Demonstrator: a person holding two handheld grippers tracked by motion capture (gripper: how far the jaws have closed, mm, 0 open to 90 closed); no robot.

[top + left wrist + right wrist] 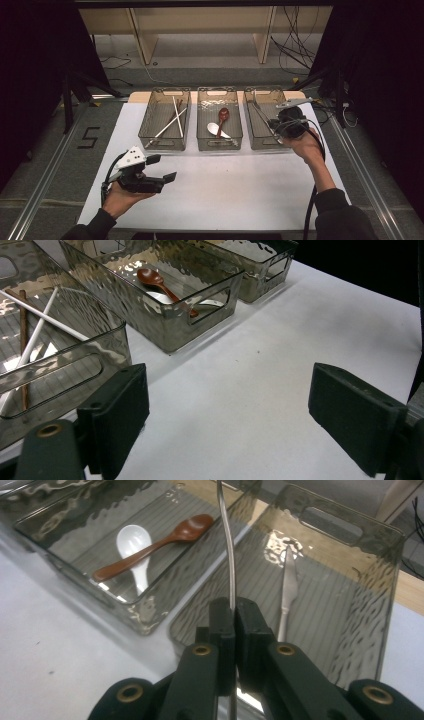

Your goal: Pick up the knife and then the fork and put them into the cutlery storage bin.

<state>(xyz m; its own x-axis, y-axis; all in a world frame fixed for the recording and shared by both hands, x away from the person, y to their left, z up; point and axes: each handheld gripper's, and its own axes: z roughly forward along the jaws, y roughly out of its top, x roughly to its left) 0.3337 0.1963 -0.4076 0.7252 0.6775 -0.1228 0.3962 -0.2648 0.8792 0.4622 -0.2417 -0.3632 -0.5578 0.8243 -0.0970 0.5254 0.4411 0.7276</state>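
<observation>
A white, smooth sheet covers the table [215, 190], a flat rectangle with a strip of pale wood showing at its far edge. On its far half stand three oblong bins of smoky, rippled clear plastic with cut-out handles, side by side. The left bin [165, 120] holds thin straight chopsticks [172, 120], some white and some dark, crossed over one another. The middle bin [219, 125] holds a glossy red-brown spoon [155, 547] lying across a white, deep-bowled ceramic-looking spoon [134, 545]. The right bin [350, 595] has a ribbed floor, and on it lies a dull silver metal knife [286, 590] with a pointed blade.

The left gripper [162, 167], black with a grey three-cornered plate on top, sits in the person's left hand over the near left of the sheet; its two blocky, matt black jaws stand wide apart with bare sheet between them.

The right gripper [234, 617] is held at the near right corner of the right bin. Its jaws are pinched nearly together on a slim, shiny metal utensil handle [227, 540], which rises from between them in a gentle curve over the wall between the middle and right bins. Its far end is cut off at the picture edge, so what kind of utensil it is cannot be told.
</observation>
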